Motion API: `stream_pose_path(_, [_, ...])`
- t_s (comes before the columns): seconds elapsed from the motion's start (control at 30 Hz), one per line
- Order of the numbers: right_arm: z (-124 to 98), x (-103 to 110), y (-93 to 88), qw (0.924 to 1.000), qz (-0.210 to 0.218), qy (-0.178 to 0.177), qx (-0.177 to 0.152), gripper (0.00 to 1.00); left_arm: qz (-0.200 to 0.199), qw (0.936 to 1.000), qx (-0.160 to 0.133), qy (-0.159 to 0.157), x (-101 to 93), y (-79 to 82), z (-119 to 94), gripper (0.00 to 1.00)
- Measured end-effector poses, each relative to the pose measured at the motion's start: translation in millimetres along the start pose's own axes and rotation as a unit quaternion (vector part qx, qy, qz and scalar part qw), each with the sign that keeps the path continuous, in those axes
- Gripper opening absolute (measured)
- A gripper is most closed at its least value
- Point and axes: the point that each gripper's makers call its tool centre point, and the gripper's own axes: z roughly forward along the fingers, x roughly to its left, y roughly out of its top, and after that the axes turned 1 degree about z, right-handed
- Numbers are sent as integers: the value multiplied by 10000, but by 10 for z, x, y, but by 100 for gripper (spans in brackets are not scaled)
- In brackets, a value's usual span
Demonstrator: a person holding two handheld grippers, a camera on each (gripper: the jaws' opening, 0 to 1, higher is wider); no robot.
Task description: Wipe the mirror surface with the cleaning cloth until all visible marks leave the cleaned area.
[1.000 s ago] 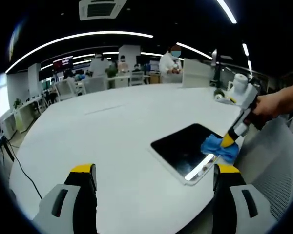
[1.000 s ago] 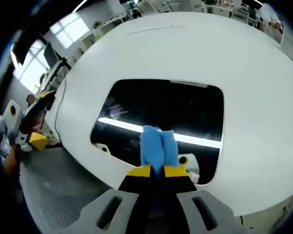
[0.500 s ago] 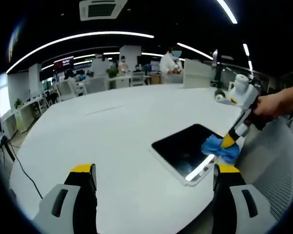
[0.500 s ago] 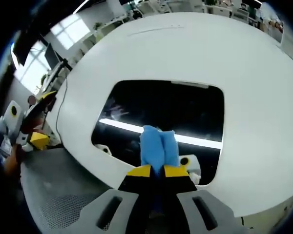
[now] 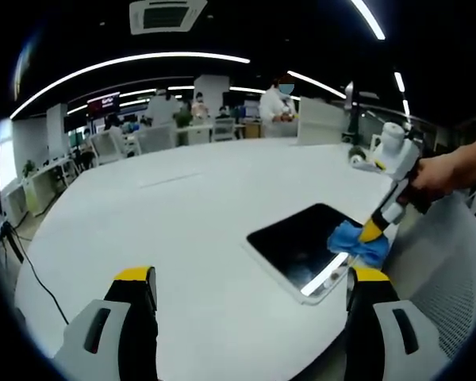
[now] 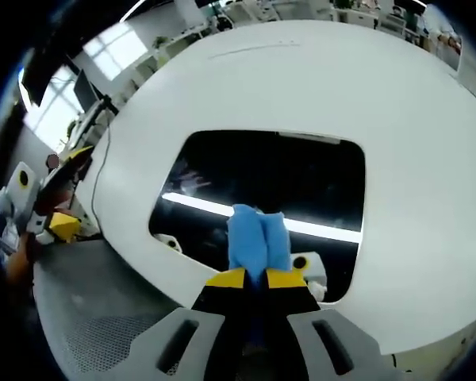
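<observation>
A dark rectangular mirror (image 5: pixel 301 242) (image 6: pixel 278 178) with a white frame lies flat on the round white table (image 5: pixel 182 222) (image 6: pixel 412 119) near its edge. My right gripper (image 6: pixel 255 275) (image 5: pixel 370 232) is shut on a blue cleaning cloth (image 6: pixel 255 238) (image 5: pixel 355 242), which rests on the mirror's near edge. A faint smudge (image 6: pixel 190 181) shows on the glass, left of the cloth. My left gripper (image 5: pixel 250 278) hovers open above the table, short of the mirror, with nothing between its fingers.
A grey mesh chair (image 6: pixel 95 317) (image 5: pixel 452 262) stands beside the table's edge by the mirror. A person's hand (image 5: pixel 444 171) holds the right gripper. A tape roll (image 5: pixel 355 156) lies at the table's far side. Desks and people stand in the background.
</observation>
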Motion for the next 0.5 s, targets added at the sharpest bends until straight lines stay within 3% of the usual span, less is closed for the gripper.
stream_pose_path(0.5, [-23, -42, -4, 10000, -45, 34, 74, 1, 34, 10000, 35, -13, -10, -3, 0, 100])
